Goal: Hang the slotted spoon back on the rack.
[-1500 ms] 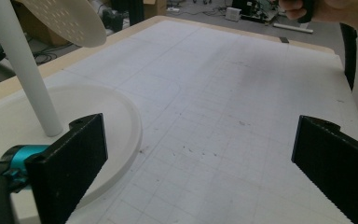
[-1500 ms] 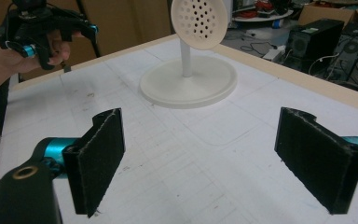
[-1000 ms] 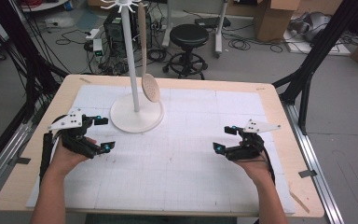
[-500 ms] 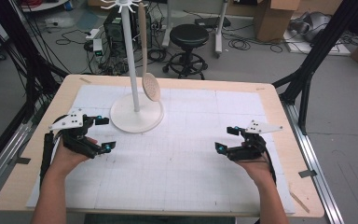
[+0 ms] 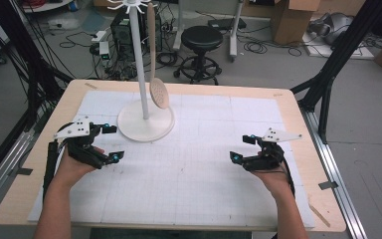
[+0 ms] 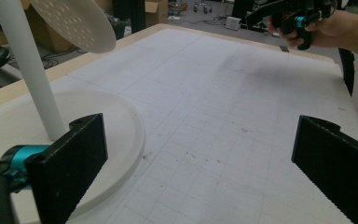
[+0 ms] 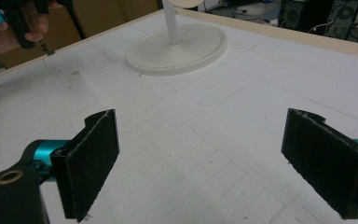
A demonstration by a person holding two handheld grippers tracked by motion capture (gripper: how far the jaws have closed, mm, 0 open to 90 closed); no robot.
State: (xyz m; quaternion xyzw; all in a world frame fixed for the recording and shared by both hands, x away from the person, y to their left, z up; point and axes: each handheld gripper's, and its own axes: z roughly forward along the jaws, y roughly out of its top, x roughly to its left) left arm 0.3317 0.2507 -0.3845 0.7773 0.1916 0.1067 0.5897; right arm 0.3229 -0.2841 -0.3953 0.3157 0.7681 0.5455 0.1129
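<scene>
Stand (image 5: 144, 64) top and spoon (image 5: 155, 74) handle cut off

the left black handheld two-jaw gripper (image 5: 110, 143) carries a grey three-cornered plate with small dark holes on top, teal rings at its jaw joints and a black cable looping back along the bare forearm. the right black handheld two-jaw gripper (image 5: 243, 148) has the same grey plate, teal joints and trailing black cable. up close, each jaw is a flat black rectangular pad with a rough, finely ridged face, and a brass-coloured eyelet sits by one teal joint.
</scene>
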